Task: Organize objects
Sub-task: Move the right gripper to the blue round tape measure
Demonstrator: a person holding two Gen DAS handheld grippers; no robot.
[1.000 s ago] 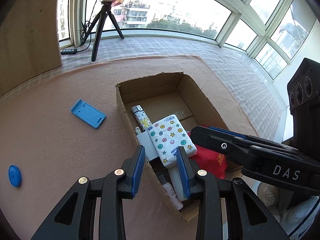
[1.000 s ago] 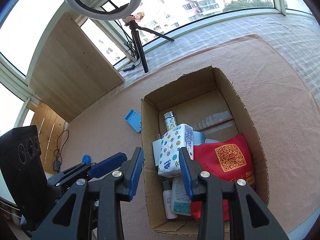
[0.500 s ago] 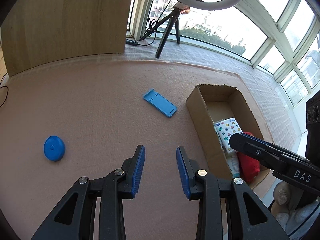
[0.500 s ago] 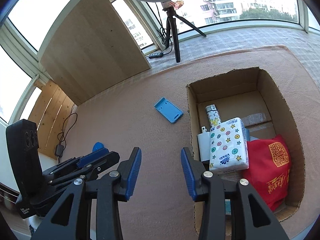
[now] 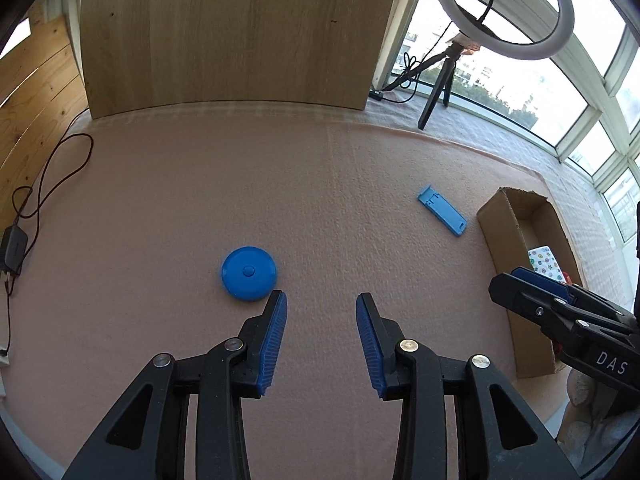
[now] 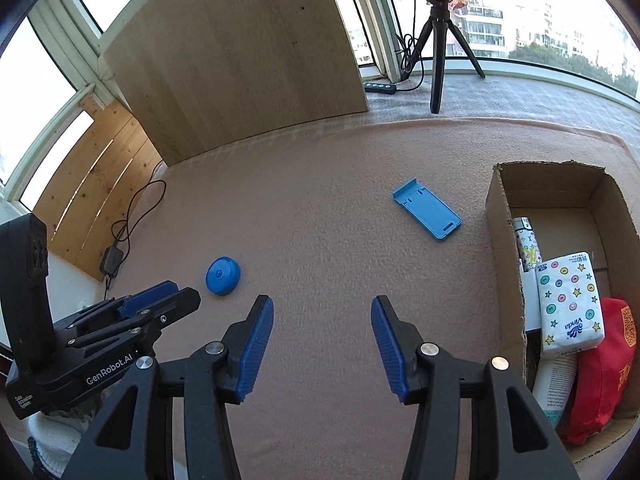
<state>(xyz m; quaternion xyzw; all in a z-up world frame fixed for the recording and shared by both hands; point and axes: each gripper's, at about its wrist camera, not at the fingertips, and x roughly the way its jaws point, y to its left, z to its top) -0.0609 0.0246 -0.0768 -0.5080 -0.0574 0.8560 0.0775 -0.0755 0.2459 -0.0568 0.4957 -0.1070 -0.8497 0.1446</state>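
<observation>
A round blue disc lies on the pink mat just ahead and left of my open left gripper. A flat blue plastic holder lies further right, near the cardboard box. In the box are a star-patterned tissue pack, a red pouch, a patterned cylinder and a white bottle. My right gripper is open over bare mat, left of the box. Both grippers hold nothing.
A wooden board leans at the mat's far edge. A ring light on a tripod stands by the windows. A black cable and adapter lie at the left edge.
Both grippers have swung left, away from the box. The left one now points at the blue disc, which sits much nearer its fingers. The box has slid to the right edge of both views.
</observation>
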